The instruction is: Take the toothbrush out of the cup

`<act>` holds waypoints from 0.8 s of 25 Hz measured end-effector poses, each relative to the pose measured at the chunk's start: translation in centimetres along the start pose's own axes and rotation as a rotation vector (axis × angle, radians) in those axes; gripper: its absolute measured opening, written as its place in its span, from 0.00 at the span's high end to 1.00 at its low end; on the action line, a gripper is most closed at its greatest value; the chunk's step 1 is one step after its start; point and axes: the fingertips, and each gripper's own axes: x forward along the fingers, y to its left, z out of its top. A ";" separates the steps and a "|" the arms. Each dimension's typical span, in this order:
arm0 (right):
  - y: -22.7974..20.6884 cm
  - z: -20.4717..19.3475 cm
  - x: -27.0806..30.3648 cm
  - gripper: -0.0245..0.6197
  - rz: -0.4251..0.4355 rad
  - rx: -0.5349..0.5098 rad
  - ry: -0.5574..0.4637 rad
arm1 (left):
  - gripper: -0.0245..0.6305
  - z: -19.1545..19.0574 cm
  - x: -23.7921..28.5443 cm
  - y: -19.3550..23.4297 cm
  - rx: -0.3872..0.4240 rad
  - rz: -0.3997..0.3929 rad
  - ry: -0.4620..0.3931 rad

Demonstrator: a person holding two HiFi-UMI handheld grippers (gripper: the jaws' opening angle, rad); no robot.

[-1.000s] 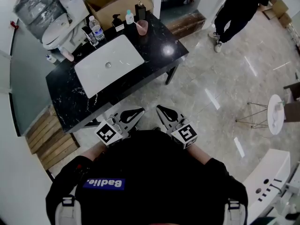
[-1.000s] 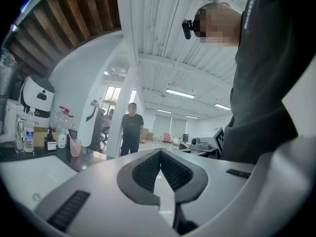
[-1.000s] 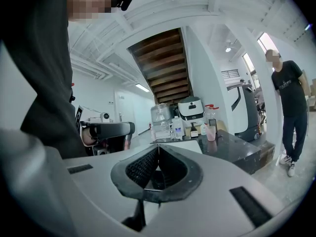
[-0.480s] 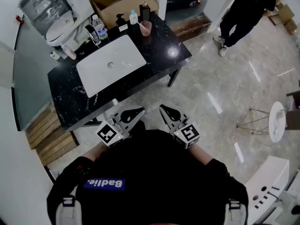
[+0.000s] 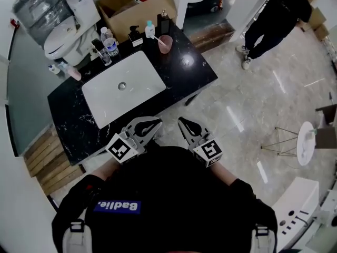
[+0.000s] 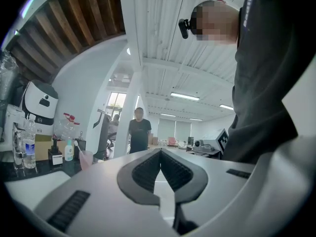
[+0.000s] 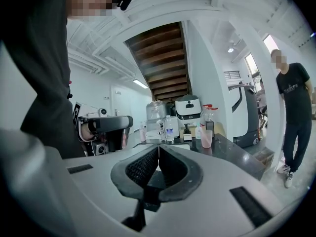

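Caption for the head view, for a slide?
Left gripper and right gripper, shut, held well short of the pink cup.

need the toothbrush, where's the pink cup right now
Head view: the pink cup stands at the far right end of the black counter, beyond the sink, next to a dark bottle.

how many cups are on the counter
1: a pink cup on the black counter, past the far right corner of the white sink, with the toothbrush in it. No other shows.
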 end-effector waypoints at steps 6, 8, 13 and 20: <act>-1.8 0.6 4.3 0.94 -0.022 -0.002 0.026 | 0.95 0.6 0.3 4.6 -0.008 -0.012 -0.016; -2.2 1.1 6.0 0.94 -0.028 -0.011 0.031 | 0.95 0.6 0.1 6.1 -0.016 -0.013 -0.018; -3.0 2.4 9.1 0.94 -0.034 -0.036 0.036 | 0.95 0.6 -0.2 8.9 -0.031 -0.015 -0.023; -6.0 4.2 12.2 0.94 -0.026 -0.073 0.031 | 0.95 0.6 -0.2 11.3 -0.050 0.040 -0.028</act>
